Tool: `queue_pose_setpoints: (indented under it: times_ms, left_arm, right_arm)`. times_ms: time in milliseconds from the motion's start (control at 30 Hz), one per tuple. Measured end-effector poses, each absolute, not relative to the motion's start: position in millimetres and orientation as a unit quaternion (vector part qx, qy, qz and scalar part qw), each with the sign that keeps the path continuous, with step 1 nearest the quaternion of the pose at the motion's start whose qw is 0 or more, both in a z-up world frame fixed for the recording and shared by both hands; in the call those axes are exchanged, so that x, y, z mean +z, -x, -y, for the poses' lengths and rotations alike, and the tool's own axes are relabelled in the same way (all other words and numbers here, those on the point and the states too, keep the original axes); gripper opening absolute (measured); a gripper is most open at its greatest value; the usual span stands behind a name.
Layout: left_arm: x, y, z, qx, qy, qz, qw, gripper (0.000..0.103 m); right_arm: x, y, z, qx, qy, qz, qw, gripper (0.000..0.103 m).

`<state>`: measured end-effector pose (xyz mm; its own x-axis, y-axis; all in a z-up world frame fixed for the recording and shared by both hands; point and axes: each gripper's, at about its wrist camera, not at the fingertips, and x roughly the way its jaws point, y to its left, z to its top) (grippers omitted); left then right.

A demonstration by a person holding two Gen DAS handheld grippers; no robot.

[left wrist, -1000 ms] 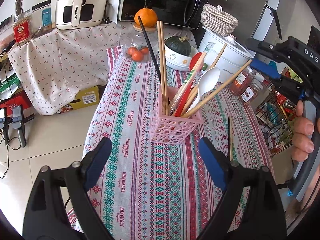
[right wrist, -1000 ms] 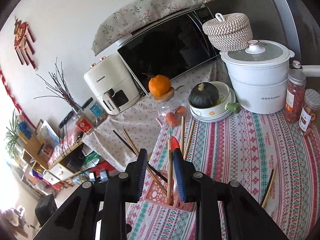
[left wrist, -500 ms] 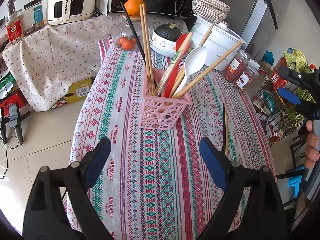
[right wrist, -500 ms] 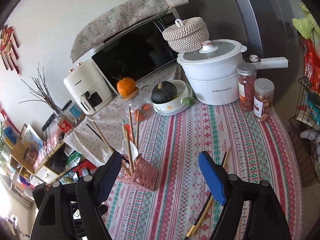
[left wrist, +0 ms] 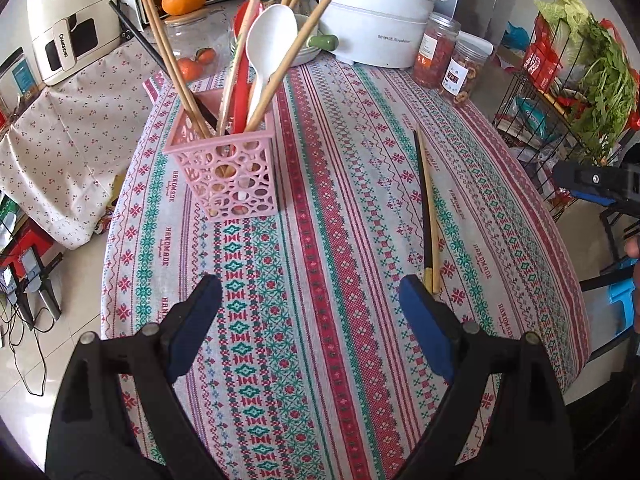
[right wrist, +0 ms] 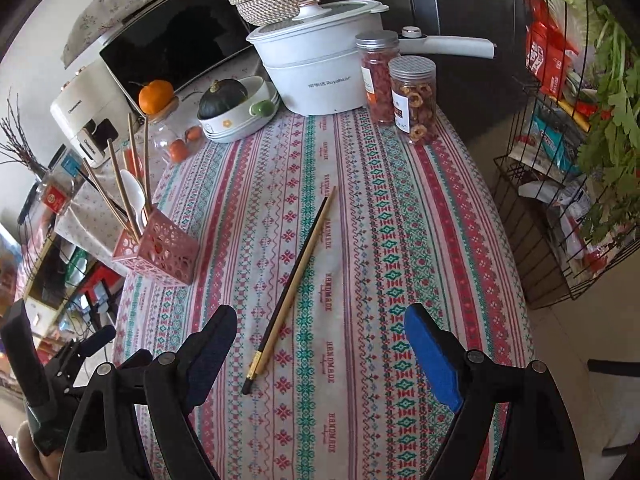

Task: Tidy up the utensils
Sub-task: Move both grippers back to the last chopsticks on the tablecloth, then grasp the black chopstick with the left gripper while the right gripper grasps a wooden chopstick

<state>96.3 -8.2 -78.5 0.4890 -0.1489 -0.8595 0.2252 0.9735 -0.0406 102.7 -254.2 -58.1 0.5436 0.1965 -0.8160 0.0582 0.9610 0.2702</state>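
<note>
We're holding the left gripper (left wrist: 310,312) and the right gripper (right wrist: 320,344) above the tablecloth (right wrist: 360,208), both jaws wide apart, gripping nothing. Two chopsticks (right wrist: 298,268) are lying flat mid-table, well apart from the pink basket (left wrist: 228,172) holding the other utensils.

Bright, even daylight in both views; soft shadow falls right of the pink basket (left wrist: 230,168) on the surface (left wrist: 340,240). Mild glare on the white pot (right wrist: 320,64). Strong fisheye bowing, black vignette at corners. Centre sharp; right-view left edge washed out and soft.
</note>
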Motion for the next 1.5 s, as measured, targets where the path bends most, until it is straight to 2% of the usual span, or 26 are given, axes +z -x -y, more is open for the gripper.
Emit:
queue_pose_setpoints:
  times_ms: [233, 500, 600, 667, 700, 767, 800, 1200, 1500]
  left_arm:
    - [-88.3, -108.6, 43.1, -0.118, -0.082, -0.508, 0.850, 0.090]
    - [-102.2, -146.5, 72.2, -0.137, -0.042, -0.522, 0.841, 0.089]
    - [-107.2, -163.2, 84.5, -0.150, -0.023, -0.529, 0.835, 0.073]
    - [-113.3, -174.8, 94.8, -0.161, -0.020, -0.540, 0.826, 0.048]
    - [-116.8, -179.3, 100.4, -0.166, -0.021, -0.544, 0.822, 0.041]
    - [-123.4, -188.7, 109.7, -0.179, -0.019, -0.555, 0.812, 0.013]
    - [-126.1, -191.9, 113.6, -0.184, -0.017, -0.560, 0.808, 0.009]
    - [-140.3, -221.5, 148.0, -0.199, -0.033, -0.585, 0.785, 0.007]
    - [-141.5, -246.6, 164.2, -0.175, -0.036, -0.574, 0.799, 0.007]
  right_arm:
    - [-66.6, -105.0, 283.5, 0.015, -0.152, -0.479, 0.864, 0.088]
    - [-83.5, -128.3, 296.7, 0.005, -0.138, -0.501, 0.855, 0.089]
    - [-92.2, -138.7, 304.9, -0.004, -0.142, -0.511, 0.848, 0.089]
    - [-96.1, -145.0, 309.0, -0.008, -0.141, -0.516, 0.845, 0.089]
    - [-97.2, -147.6, 310.7, -0.008, -0.140, -0.517, 0.844, 0.089]
    - [-97.5, -152.2, 312.7, -0.006, -0.137, -0.518, 0.844, 0.089]
    - [-97.5, -153.8, 313.3, -0.005, -0.135, -0.518, 0.845, 0.089]
    - [-108.2, -172.4, 322.4, -0.004, -0.121, -0.528, 0.840, 0.089]
    - [-110.4, -176.5, 331.7, -0.009, -0.142, -0.530, 0.836, 0.089]
